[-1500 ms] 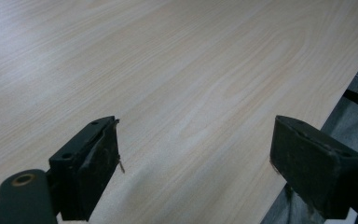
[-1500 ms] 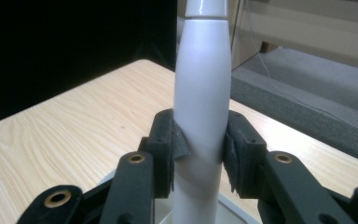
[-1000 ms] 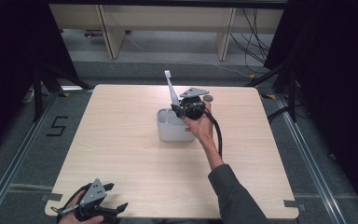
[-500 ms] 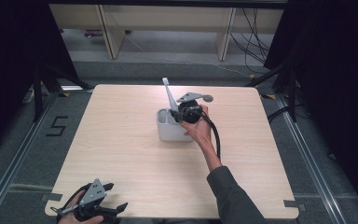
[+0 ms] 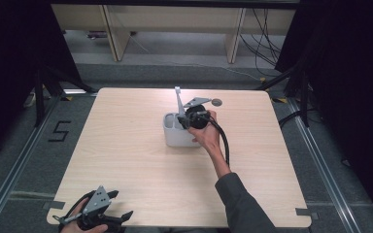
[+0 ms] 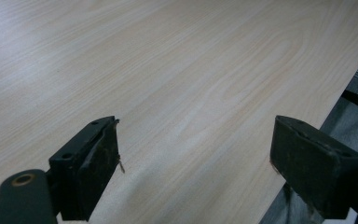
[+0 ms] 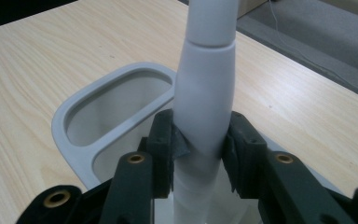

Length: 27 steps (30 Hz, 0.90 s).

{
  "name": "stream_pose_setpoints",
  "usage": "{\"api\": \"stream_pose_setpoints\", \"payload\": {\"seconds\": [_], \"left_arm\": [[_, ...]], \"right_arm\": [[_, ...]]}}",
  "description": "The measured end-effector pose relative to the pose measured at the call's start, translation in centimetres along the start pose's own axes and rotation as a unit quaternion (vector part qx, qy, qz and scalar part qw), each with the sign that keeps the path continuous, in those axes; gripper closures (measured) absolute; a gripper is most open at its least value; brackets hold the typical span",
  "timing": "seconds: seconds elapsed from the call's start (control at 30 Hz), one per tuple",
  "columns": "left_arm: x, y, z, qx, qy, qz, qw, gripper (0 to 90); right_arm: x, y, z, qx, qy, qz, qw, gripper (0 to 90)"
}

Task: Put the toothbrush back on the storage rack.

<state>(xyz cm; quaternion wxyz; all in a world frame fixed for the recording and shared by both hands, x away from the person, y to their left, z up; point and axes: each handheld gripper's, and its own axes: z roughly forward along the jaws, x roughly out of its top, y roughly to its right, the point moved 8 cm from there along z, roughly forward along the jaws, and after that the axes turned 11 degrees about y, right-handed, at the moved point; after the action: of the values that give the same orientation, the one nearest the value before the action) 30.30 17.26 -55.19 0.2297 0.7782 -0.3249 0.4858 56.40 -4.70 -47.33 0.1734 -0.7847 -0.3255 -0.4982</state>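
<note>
A pale grey holder [image 5: 171, 139] with open compartments stands near the middle of the wooden table [image 5: 126, 145]. My right gripper [image 5: 184, 120] hovers over its right part, shut on a white, rod-like handle [image 5: 178, 101] that sticks up and leans slightly left. In the right gripper view the two jaws squeeze the white handle [image 7: 206, 93] from both sides, above the holder's rim [image 7: 70, 116]; its lower end drops out of sight between the jaws. My left gripper [image 5: 119, 218] rests at the table's front left corner. Its fingers [image 6: 91, 163] stand wide apart with nothing between them.
The holder's left compartment [image 7: 116, 105] looks empty. A cable [image 5: 223, 141] trails from the right gripper along the person's forearm. Black curtains flank the table, and wooden shelving [image 5: 175, 29] with loose cables stands behind it. The left gripper sits close to the table's front edge [image 6: 303, 112].
The right gripper has sunk a little and shifted left over the holder, lowering the white handle with it. The left gripper has stayed put.
</note>
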Motion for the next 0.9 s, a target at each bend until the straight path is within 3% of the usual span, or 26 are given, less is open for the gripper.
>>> {"api": "stream_pose_setpoints", "payload": {"seconds": [0.03, 0.13, 0.27, 0.47, 0.5, 0.53, 0.67, 0.9], "left_arm": [[-0.01, -0.03, -0.01, 0.001, -0.001, 0.001, 1.0, 14.8], [-0.01, 0.0, -0.02, 0.0, -0.001, 0.0, 1.0, 14.8], [-0.04, -0.05, -0.05, 0.0, -0.003, 0.004, 1.0, 14.8], [0.0, -0.08, -0.04, 0.001, -0.001, 0.002, 1.0, 14.8], [-0.03, -0.14, -0.03, 0.001, -0.003, 0.005, 1.0, 14.8], [-0.03, -0.06, -0.02, 0.0, -0.003, 0.003, 1.0, 14.8], [-0.08, -0.03, -0.04, -0.002, -0.006, 0.002, 1.0, 14.8], [-0.08, -0.03, -0.04, -0.002, -0.006, 0.003, 1.0, 14.8]], "right_arm": [[-0.12, -0.14, -0.03, -0.001, -0.004, 0.008, 1.0, 66.3], [-0.16, 0.14, 0.22, -0.003, 0.003, -0.009, 1.0, 66.2], [-0.55, -0.04, 0.3, -0.004, -0.007, 0.006, 0.9999, 66.2], [-0.53, 0.24, 0.41, -0.003, 0.003, 0.006, 1.0, 65.6], [-0.48, 0.18, 0.32, -0.006, 0.003, 0.017, 0.9998, 65.2], [-0.45, 0.35, 0.31, -0.002, 0.005, 0.009, 1.0, 65.1], [-0.44, 0.34, 0.21, -0.005, 0.007, 0.021, 0.9997, 63.5], [-0.34, 0.34, 0.06, 0.003, 0.01, 0.018, 0.9998, 59.2]]}}
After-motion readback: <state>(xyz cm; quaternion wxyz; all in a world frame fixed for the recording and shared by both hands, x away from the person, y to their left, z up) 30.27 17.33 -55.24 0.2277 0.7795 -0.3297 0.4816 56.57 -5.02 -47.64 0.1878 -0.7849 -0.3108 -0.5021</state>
